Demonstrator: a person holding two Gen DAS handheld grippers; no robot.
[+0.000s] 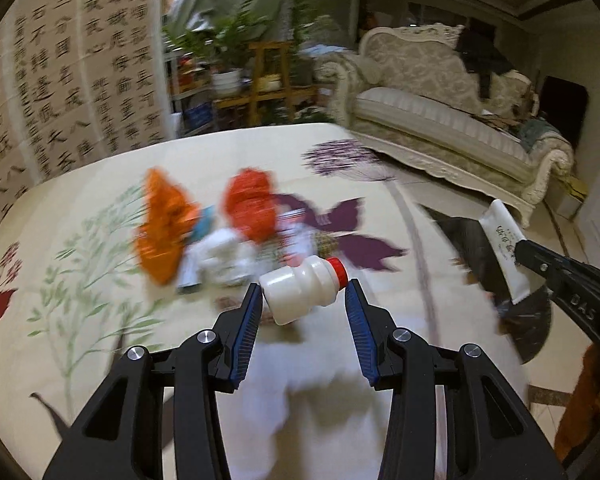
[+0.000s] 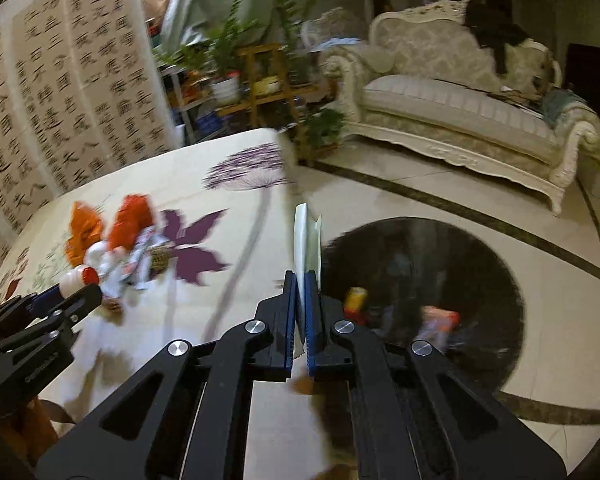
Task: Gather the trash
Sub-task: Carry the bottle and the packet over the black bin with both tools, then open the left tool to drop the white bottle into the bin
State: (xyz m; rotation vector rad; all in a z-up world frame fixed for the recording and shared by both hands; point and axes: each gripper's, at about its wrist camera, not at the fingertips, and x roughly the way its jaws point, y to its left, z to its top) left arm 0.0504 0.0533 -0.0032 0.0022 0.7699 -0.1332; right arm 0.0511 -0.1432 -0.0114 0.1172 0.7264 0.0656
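Observation:
My left gripper is shut on a small white bottle with a red cap, held end to end between the blue pads above the flowered tablecloth. A blurred pile of trash, orange wrappers and white packets, lies on the cloth just beyond it. My right gripper is shut on a flat white tube that sticks up from its pads. It hangs near the table's edge, beside an open black trash bag on the floor that holds a few items. The right gripper with the tube also shows at the right of the left wrist view.
A cream sofa stands across the tiled floor. Potted plants on a wooden shelf stand behind the table's far corner. A screen with calligraphy borders the table's left side.

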